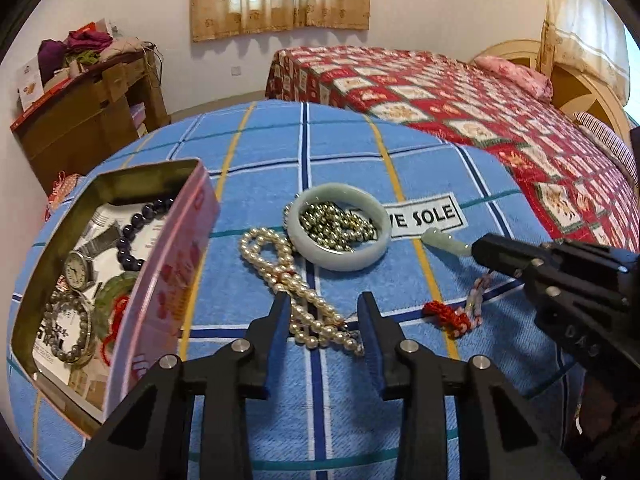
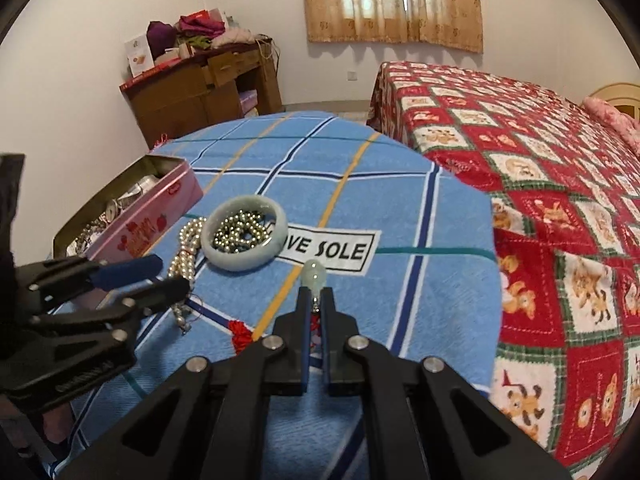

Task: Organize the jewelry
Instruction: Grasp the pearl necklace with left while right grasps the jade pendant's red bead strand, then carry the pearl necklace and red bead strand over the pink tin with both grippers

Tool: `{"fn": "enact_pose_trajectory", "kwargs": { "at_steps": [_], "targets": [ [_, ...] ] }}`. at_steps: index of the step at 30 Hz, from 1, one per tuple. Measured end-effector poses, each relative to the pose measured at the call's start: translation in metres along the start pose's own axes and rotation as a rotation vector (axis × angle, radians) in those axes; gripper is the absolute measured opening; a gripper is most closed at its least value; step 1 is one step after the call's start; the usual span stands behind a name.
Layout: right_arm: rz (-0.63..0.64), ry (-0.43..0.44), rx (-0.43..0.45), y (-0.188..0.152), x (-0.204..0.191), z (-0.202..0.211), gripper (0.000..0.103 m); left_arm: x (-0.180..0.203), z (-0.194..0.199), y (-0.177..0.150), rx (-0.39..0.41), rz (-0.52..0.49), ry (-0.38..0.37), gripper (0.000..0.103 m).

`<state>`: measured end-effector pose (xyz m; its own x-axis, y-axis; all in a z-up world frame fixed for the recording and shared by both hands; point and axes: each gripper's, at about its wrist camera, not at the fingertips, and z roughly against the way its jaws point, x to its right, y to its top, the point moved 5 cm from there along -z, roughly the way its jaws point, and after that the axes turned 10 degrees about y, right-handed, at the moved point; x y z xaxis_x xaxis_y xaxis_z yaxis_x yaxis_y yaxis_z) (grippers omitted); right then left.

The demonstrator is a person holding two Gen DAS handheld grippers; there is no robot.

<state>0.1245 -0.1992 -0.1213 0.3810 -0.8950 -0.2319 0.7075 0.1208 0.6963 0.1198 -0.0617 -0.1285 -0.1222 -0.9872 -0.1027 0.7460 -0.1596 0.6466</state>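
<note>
The right gripper (image 2: 316, 296) has its fingers closed on the jade pendant (image 2: 314, 274), probably at its neck, ready to carry it. The left gripper (image 1: 324, 312) straddles the pearl necklace (image 1: 280, 268), fingers apart, not yet pinching. The open tin (image 1: 120, 264) waits left on the bench (image 1: 400, 400).

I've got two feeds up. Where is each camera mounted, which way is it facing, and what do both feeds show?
Left wrist: on the left gripper, facing down over the pearl necklace; the right gripper enters from the right.
Right wrist: on the right gripper, shut on the jade pendant; the left gripper shows at left.
Shared: jade bangle, pink tin, blue plaid cloth, red quilt bed.
</note>
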Motion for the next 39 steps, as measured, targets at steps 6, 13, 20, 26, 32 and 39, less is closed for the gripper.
{"fn": "enact_pose_trajectory", "kwargs": {
  "at_steps": [6, 13, 20, 26, 32, 39],
  "targets": [
    [-0.004, 0.007, 0.004, 0.0, 0.002, 0.002, 0.005, 0.003, -0.005, 0.0, -0.022, 0.005, -0.044, 0.033],
    [0.005, 0.023, 0.049, 0.01, -0.005, 0.017, 0.005, -0.01, 0.007, -0.007, -0.003, 0.04, -0.091, 0.006],
    [0.02, 0.037, 0.078, 0.018, -0.015, 0.03, 0.005, -0.023, 0.042, 0.002, 0.073, 0.06, -0.113, 0.005],
    [0.043, 0.052, 0.099, 0.026, -0.025, 0.041, 0.005, -0.034, 0.067, 0.015, 0.134, 0.077, -0.114, 0.005],
    [0.076, 0.073, 0.121, 0.036, -0.041, 0.05, 0.005, -0.047, 0.089, 0.027, 0.191, 0.098, -0.108, 0.005],
    [0.123, 0.103, 0.136, 0.049, -0.062, 0.054, 0.005, -0.073, 0.109, 0.035, 0.245, 0.134, -0.075, 0.005]
  ]
}}
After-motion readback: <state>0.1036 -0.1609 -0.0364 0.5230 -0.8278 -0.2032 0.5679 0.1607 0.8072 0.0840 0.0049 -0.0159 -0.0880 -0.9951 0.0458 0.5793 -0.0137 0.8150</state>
